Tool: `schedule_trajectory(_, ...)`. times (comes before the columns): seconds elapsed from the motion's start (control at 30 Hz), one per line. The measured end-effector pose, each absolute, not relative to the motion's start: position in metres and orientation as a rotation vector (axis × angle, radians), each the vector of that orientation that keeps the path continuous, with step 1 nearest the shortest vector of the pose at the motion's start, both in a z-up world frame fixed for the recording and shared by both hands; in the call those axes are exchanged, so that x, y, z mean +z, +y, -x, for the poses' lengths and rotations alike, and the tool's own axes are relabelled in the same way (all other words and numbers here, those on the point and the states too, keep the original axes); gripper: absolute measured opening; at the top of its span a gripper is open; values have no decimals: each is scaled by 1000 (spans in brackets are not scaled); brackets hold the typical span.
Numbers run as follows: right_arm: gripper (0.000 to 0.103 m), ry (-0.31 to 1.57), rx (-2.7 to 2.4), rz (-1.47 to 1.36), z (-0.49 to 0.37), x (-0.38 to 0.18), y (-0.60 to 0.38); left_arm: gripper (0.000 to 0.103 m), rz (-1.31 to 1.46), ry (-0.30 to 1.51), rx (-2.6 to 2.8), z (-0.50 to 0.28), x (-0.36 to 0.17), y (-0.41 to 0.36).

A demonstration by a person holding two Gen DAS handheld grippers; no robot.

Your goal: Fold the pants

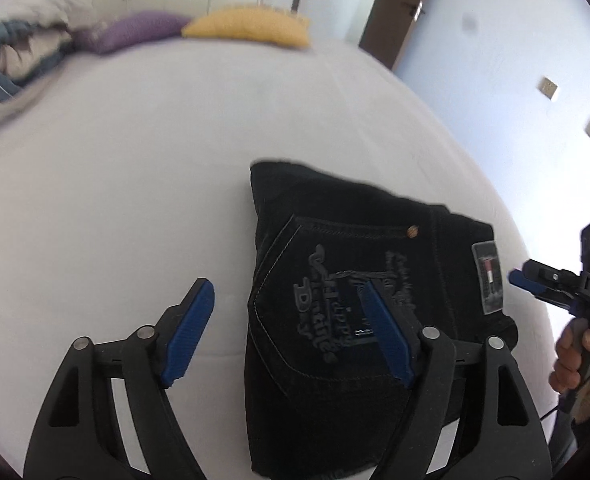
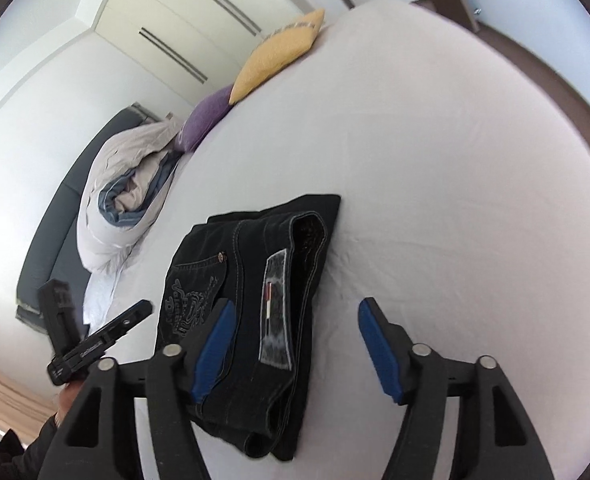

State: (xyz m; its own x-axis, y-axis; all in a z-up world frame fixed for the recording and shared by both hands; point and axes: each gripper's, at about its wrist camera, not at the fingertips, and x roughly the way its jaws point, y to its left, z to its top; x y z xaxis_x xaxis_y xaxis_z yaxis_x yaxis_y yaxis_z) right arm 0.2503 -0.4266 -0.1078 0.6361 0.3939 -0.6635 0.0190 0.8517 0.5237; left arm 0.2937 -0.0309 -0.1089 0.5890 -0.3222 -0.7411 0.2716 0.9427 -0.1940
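Black jeans (image 1: 335, 280) lie folded in a compact stack on the white bed, back pocket with embroidery and a waist label facing up. They also show in the right wrist view (image 2: 251, 300). My left gripper (image 1: 291, 320) is open and empty, hovering over the stack's left edge, one finger over the sheet and one over the pocket. My right gripper (image 2: 295, 344) is open and empty above the stack's waistband side. The right gripper also shows at the right edge of the left wrist view (image 1: 531, 280), just clear of the jeans.
The white bed sheet (image 1: 135, 180) spreads all around the jeans. A yellow pillow (image 1: 251, 26), a purple pillow (image 1: 135, 32) and a rolled grey-blue duvet (image 1: 19, 56) lie along the far side. A wall with sockets (image 1: 547, 88) and a door stand to the right.
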Motion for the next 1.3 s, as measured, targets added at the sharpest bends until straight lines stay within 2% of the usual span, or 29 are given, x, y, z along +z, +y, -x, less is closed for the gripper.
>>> schedule_trajectory(0.03,77,844,207,-503,-240,-101,-423,82,40,826,-328,-279,-99,-34)
schedule_trajectory(0.07,79,829,192,-481,-232,-94,-418,91,17,771,-310,-264,-88,-37)
schedule_trajectory(0.13,84,793,147,-418,-211,-80,-407,99,-21,660,-266,-230,-65,-44)
schedule_trajectory(0.33,103,609,18,-273,-138,-34,-377,103,-100,438,-93,-136,13,-45)
schedule_trajectory(0.53,103,384,-111,-130,-64,23,-356,103,-19,229,-64,-51,86,-25)
schedule_trajectory(0.7,103,222,-159,-55,-13,80,-349,103,-134,223,-165,-8,128,-31)
schedule_trajectory(0.8,103,202,-169,-37,5,102,-343,103,-137,306,-226,0,138,-40)
schedule_trajectory(0.97,103,297,-99,-54,20,114,-334,103,-117,431,-266,-2,133,-55)
schedule_trajectory(1.3,103,568,-138,-99,10,76,-315,103,-122,608,-167,-15,88,-75)
